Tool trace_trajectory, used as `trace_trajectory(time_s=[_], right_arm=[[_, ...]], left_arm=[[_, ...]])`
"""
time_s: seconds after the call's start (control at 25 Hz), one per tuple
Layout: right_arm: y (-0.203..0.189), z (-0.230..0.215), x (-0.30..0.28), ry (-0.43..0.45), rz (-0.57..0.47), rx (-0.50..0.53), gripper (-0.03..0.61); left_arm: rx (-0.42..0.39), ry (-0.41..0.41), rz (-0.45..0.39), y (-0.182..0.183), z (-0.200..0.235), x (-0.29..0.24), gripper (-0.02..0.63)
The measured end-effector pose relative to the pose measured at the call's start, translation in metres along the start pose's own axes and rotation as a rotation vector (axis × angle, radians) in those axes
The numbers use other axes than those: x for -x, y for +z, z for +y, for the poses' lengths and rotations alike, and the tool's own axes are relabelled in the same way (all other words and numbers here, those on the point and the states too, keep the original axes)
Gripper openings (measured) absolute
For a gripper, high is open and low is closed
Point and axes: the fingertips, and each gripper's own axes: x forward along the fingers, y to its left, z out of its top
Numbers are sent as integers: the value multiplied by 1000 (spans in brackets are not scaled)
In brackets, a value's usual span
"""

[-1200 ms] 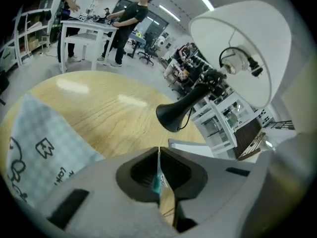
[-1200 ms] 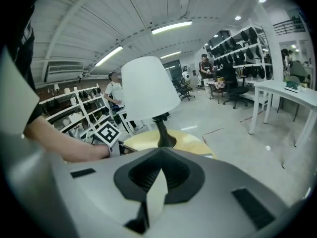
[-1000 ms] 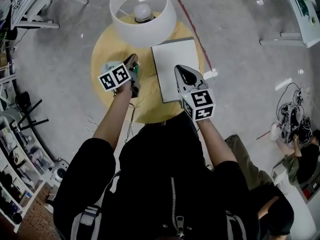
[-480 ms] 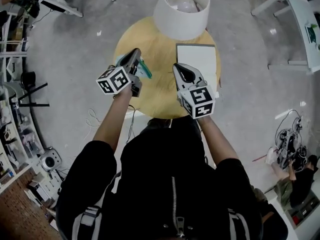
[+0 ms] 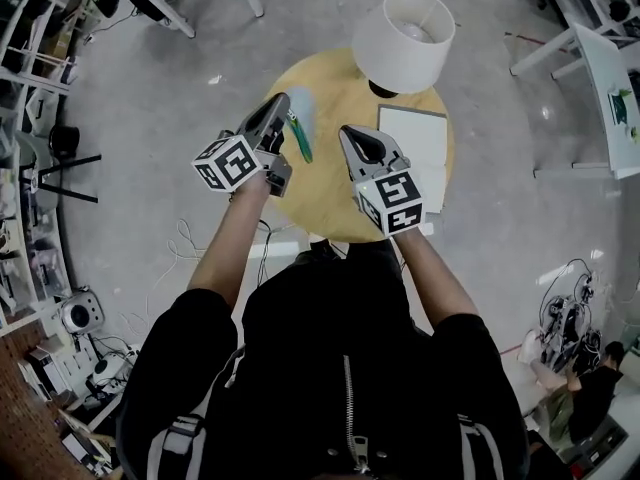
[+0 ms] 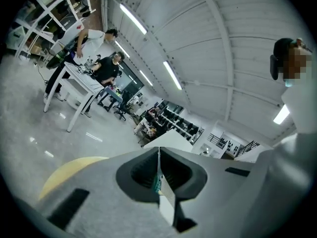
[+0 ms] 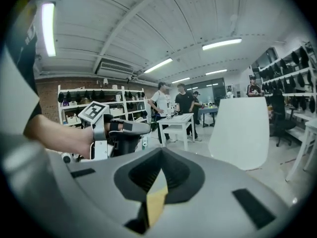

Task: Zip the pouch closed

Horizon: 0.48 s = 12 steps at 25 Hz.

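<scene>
A teal-green pouch (image 5: 301, 134) hangs blurred just right of my left gripper (image 5: 279, 101), above the round yellow table (image 5: 330, 203). That gripper is held level with its jaws shut. In the left gripper view a teal sliver of the pouch (image 6: 156, 181) shows pinched between the pads, and the rest of it is hidden under the jaws. My right gripper (image 5: 347, 133) floats beside it over the table, apart from the pouch. Its jaws are shut with nothing in them, and only table yellow shows through the slit. The left gripper (image 7: 130, 128) also shows in the right gripper view.
A white lampshade (image 5: 405, 38) stands at the table's far side, with a white pad (image 5: 422, 140) below it on the right. White desks (image 5: 600, 58) and shelving ring the grey floor. Cables lie on the floor (image 5: 185, 238). People stand at a desk (image 7: 171, 103).
Both grippers have risen from the tabletop and moved further out over it. The pouch has come up with the left gripper. The head view has swung, so table and lamp sit further right.
</scene>
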Motion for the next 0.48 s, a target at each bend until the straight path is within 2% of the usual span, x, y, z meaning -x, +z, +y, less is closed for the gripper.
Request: trace_trajectory(time_s=[0.12,0.48], right_arm=[[14,24,-10,18,-24,59,6],[47,80,-21,123,-78,157,97]], left_arm=[[-5,-51,-26,16,-16,15,9],[-14,-128,-52,32,-51,47,11]])
